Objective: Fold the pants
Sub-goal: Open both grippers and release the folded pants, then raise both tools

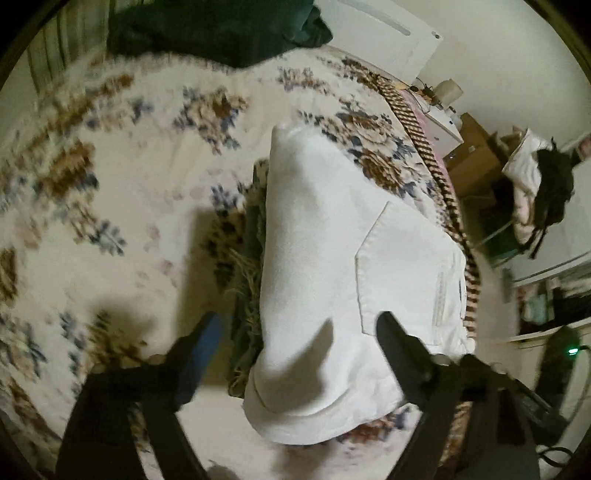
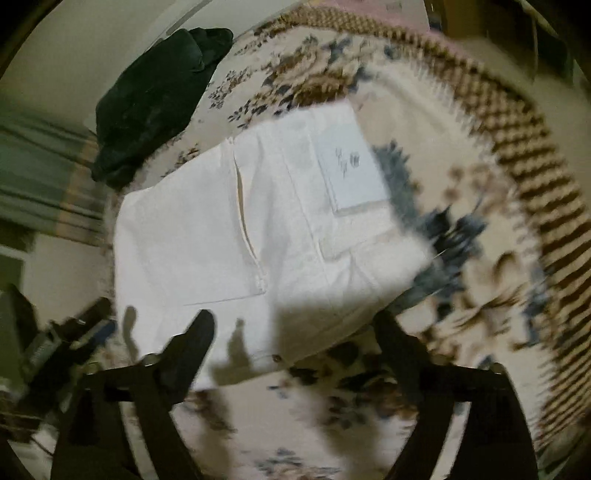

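White pants [image 1: 332, 266] lie folded into a compact stack on a floral blanket [image 1: 129, 184], back pocket up, with olive-green fabric [image 1: 247, 295] showing under their left edge. My left gripper [image 1: 299, 325] is open, hovering above the near end of the stack. In the right wrist view the white pants [image 2: 240, 229] show a side pocket slit and a white label patch [image 2: 354, 173]. My right gripper [image 2: 295, 325] is open above their near edge, holding nothing. The left gripper [image 2: 74, 339] appears blurred at the far left.
A dark green garment [image 1: 214, 29] lies bunched at the blanket's far edge; it also shows in the right wrist view [image 2: 155, 96]. The blanket's brown striped border [image 1: 443, 192] runs along the bed edge. Boxes and clothes [image 1: 532, 184] stand beyond it.
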A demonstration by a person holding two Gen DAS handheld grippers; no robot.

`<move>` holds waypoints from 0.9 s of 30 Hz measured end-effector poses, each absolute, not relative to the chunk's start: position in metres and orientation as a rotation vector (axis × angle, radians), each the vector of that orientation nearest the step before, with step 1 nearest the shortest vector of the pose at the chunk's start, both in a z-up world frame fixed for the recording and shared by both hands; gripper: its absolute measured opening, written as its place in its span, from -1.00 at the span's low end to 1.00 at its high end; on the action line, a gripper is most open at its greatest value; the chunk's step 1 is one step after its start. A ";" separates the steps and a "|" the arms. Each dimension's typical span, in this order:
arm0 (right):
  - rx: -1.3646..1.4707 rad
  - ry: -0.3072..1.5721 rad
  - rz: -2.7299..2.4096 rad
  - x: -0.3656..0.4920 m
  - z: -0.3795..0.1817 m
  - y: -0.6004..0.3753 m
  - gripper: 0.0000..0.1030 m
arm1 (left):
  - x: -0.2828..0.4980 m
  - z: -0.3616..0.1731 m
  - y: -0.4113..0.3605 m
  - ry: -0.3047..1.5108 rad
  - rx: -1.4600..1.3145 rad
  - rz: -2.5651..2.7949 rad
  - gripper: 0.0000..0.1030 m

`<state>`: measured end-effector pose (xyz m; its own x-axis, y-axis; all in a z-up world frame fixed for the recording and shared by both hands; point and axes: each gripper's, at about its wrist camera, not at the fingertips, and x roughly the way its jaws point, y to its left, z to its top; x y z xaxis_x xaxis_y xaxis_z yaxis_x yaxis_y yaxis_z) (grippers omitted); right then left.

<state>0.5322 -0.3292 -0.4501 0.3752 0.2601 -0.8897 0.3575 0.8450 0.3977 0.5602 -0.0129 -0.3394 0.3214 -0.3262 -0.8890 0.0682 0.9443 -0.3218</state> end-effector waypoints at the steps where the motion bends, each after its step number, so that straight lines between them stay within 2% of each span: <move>1: 0.564 1.201 -0.085 0.531 -0.444 -0.328 0.84 | 0.559 -0.337 -0.015 1.211 -0.216 -0.255 0.76; 4: 0.433 1.177 -0.165 0.525 -0.420 -0.322 0.97 | 0.551 -0.326 -0.027 1.192 -0.107 -0.239 0.97; 5: 0.396 1.169 -0.187 0.524 -0.412 -0.320 1.00 | 0.550 -0.323 -0.030 1.188 -0.084 -0.235 0.97; 10: 0.249 1.127 -0.287 0.507 -0.375 -0.312 1.00 | 0.526 -0.299 -0.047 1.138 0.033 -0.218 0.97; 18: 0.214 1.059 -0.314 0.452 -0.314 -0.306 1.00 | 0.478 -0.250 -0.055 1.053 0.072 -0.192 0.97; 27: 0.137 0.940 -0.287 0.350 -0.231 -0.286 1.00 | 0.380 -0.174 -0.055 0.943 0.066 -0.149 0.97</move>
